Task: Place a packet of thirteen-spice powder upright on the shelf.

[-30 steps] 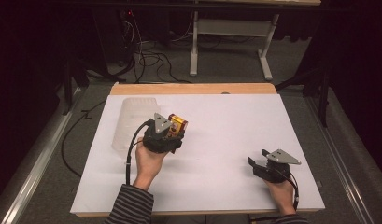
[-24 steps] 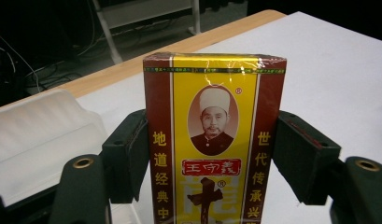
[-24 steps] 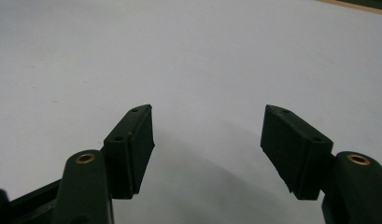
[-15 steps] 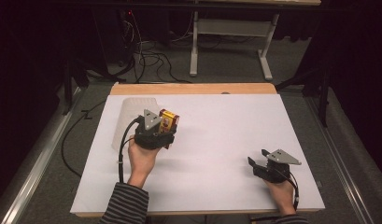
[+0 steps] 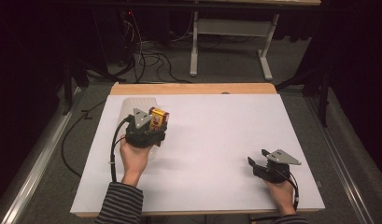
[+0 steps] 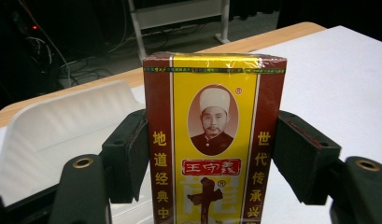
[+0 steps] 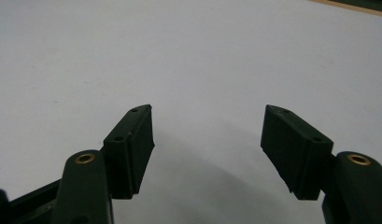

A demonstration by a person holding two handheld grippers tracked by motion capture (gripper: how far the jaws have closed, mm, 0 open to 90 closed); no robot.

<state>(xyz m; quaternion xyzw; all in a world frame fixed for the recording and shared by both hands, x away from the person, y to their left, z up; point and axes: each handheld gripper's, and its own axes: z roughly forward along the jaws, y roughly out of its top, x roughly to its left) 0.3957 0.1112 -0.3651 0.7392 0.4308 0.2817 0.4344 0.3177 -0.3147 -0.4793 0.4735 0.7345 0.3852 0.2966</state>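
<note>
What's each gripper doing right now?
Left gripper: closed on the yellow-and-red box.
Right gripper: open, holding nothing, above the white table.

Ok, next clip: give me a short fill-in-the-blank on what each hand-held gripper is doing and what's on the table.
1. The left hand-held gripper is shut on a red and ____ box.
2. The right hand-held gripper has its jaws ____, with nothing between them.
3. Beyond the box, at the table's far left, lies a ____ tray.
4. The table is covered by a white ____.

Missing words: yellow; open; white; sheet
</note>
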